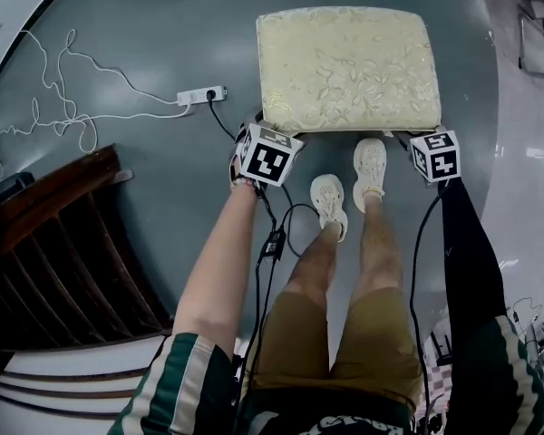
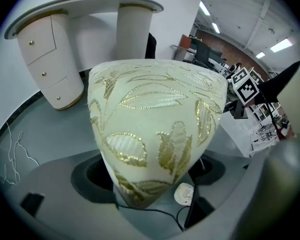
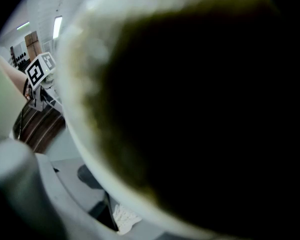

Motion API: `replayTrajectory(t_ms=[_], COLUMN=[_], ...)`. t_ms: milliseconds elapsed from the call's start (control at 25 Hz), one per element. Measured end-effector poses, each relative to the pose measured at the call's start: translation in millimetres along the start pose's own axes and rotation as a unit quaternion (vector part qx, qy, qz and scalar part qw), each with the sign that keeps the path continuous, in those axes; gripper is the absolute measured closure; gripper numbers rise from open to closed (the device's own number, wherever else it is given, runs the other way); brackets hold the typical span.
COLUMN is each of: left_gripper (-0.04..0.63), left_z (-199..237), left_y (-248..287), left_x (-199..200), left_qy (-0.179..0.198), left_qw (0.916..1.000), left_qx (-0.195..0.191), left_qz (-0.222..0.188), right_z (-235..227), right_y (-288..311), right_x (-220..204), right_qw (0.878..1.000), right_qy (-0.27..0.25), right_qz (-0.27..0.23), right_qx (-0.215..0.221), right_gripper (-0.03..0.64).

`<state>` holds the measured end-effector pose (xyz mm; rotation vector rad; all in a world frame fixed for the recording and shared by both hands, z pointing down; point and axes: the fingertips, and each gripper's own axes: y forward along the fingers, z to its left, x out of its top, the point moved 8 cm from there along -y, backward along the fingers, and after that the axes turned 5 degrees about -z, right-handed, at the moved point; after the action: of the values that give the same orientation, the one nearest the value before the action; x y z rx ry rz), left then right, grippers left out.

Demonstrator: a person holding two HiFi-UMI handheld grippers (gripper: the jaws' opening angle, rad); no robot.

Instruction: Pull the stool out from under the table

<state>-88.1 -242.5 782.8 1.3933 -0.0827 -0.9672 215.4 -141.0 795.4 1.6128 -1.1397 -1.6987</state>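
Rectangular stool with a cream cushion stitched in gold leaves point(image 1: 347, 66), out in the open, loosely bracketed at both near corners.

Filling the head view, smooth grey-blue floor point(image 1: 145, 53), with the stool at upper centre. In the left gripper view, well apart from the white curved table with drawers point(image 2: 65, 19) at upper left. Lower left of the head view, dark brown slatted wooden chair point(image 1: 63, 243). At the cushion's near left corner, left gripper point(image 1: 263, 148), jaws spread, the corner between them but unpressed. At the near right corner, right gripper point(image 1: 433, 155), likewise parted round the cushion edge, its visible jaw clear of the fabric. Just below the stool, two white mesh shoes point(image 1: 329, 202). Left of it, white power strip point(image 1: 201, 93).
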Motion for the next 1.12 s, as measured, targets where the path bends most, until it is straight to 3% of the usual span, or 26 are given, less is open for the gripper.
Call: replayTrajectory(t_ms=[360, 880, 1120], left_gripper=[0.158, 0.160, 0.166], left_z=[-1.2, -29.7, -37.0], left_y=[-8.8, -14.5, -9.0], left_x=[-2.2, -25.0, -26.5], left_qy=[0.000, -0.025, -0.008], left_qw=[0.9999, 0.9991, 0.9994], left_qx=[-0.007, 0.003, 0.000], left_qz=[0.013, 0.035, 0.034], right_z=[7.9, 10.6, 7.7], right_y=[-4.4, -14.4, -19.0], right_x=[-4.5, -26.7, -36.9], right_qw=[1.000, 0.999, 1.000], right_qy=[0.016, 0.001, 0.003], right_qz=[0.019, 0.030, 0.022], right_qx=[0.010, 0.030, 0.019], right_gripper=[0.190, 0.192, 0.192])
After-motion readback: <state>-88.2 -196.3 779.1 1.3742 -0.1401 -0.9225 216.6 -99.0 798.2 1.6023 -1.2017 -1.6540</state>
